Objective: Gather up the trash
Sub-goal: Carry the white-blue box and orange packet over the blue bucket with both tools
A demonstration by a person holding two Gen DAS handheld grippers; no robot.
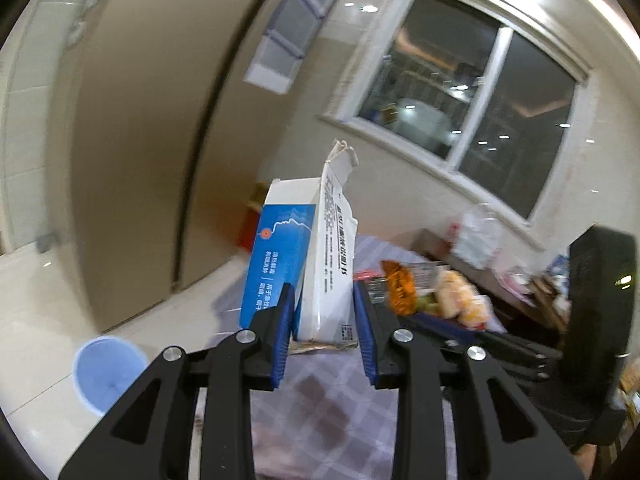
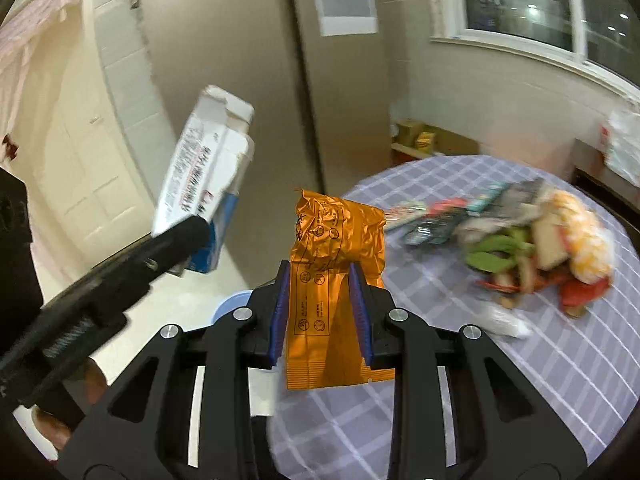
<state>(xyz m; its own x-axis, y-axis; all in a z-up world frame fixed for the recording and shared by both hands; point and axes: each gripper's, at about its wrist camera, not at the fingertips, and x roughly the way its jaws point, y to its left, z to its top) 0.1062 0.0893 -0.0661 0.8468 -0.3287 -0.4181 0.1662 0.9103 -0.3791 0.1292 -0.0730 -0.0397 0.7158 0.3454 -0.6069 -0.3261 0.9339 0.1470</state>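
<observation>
My left gripper (image 1: 322, 300) is shut on a torn white and blue carton (image 1: 308, 256), held upright above the table's edge. In the right wrist view the same carton (image 2: 204, 168) shows at the left, clamped by the left gripper's black body. An orange foil wrapper (image 2: 334, 264) stands between the blue pads of my right gripper (image 2: 320, 280), which is shut on it. The wrapper (image 1: 400, 286) also shows in the left wrist view, just right of my fingers. A blue bin (image 1: 106, 374) stands on the pale floor at the lower left, and its rim (image 2: 230, 306) peeks behind my right gripper.
A round table with a lilac checked cloth (image 2: 500, 380) holds a heap of food scraps and wrappers (image 2: 532, 244) at its far right. A white plastic bag (image 1: 476, 236) lies under the window. A beige door and tiled floor fill the left side.
</observation>
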